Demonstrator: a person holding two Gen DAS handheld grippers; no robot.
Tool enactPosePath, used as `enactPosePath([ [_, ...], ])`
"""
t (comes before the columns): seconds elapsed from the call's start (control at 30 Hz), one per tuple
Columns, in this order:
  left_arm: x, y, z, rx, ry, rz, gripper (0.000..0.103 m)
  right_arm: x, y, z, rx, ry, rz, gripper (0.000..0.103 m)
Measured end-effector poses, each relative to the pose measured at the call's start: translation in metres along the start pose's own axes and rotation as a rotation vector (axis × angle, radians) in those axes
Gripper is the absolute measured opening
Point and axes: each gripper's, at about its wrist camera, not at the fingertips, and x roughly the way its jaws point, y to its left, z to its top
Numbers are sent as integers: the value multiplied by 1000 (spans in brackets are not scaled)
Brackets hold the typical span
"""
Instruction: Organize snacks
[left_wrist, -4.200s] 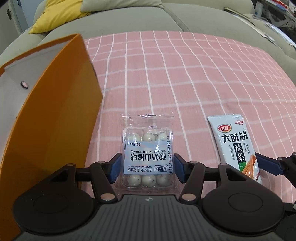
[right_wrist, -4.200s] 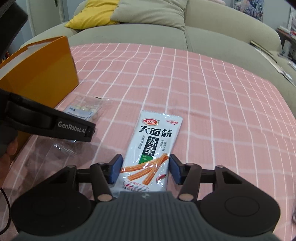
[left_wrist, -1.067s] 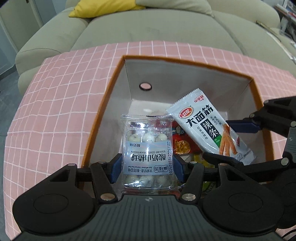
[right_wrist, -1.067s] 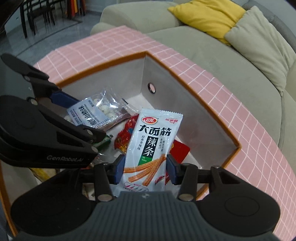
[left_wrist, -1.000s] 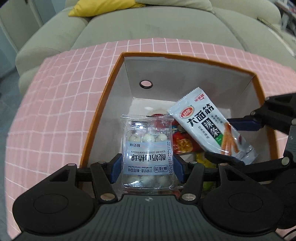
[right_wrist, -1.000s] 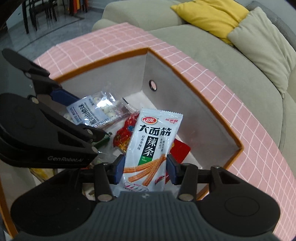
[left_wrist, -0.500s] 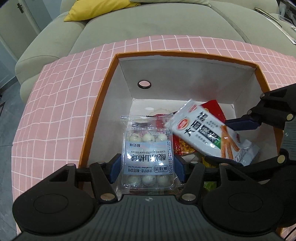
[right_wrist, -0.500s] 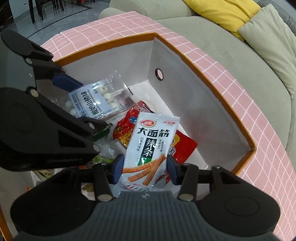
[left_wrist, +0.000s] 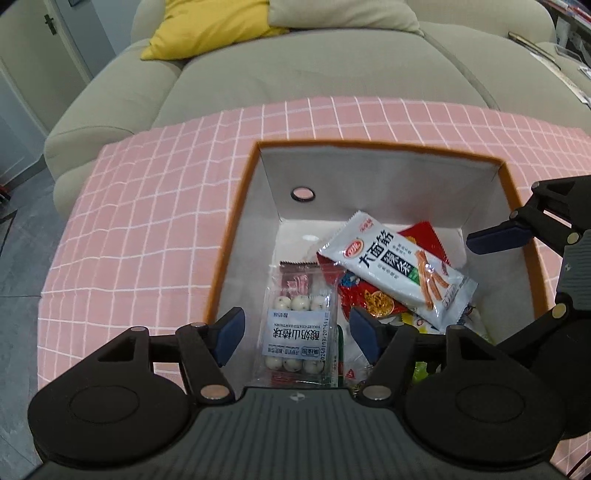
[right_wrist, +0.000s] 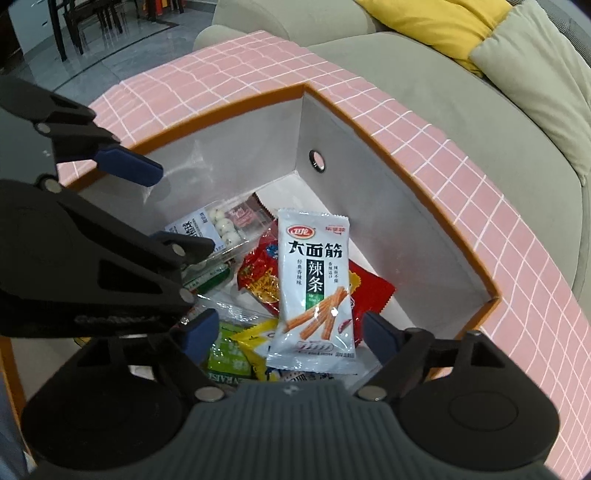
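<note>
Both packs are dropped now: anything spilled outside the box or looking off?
Nothing stands out. The spicy-strip pack and the hawthorn-ball pack lie loosely on the snack pile inside the box; nothing shows on the cloth.

Box (left_wrist: 236, 236): stiff board, orange outside, matt grey-white lining, metal-ringed eyelet (left_wrist: 303, 193). White spicy-strip packet (right_wrist: 316, 284): glossy plastic film, glare spots. Yogurt-ball pack (left_wrist: 299, 332): clear crinkly plastic, paper-look label. Tablecloth (left_wrist: 147, 221): pink checked woven cloth, matt. Sofa (left_wrist: 314, 70): matt fabric. Left gripper (left_wrist: 295, 328): matt black plastic, blue rubbery-looking pads.
</note>
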Motion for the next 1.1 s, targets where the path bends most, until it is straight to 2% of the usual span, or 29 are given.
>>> enactPosePath([
  [0.37, -61, 6, 2, -53, -147, 54, 81, -55, 8, -1, 71, -82, -16, 92],
  [0.53, -98, 8, -3, -111, -258, 96, 83, -88, 9, -9, 144, -156, -11, 95],
  [0.8, -152, -2, -28, -200, -439, 139, 84, -145, 21, -43, 212, -299, -33, 99],
  [1.1, -196, -29, -57, -195, -589, 182, 89, -195, 40, -96, 281, -452, -133, 99],
])
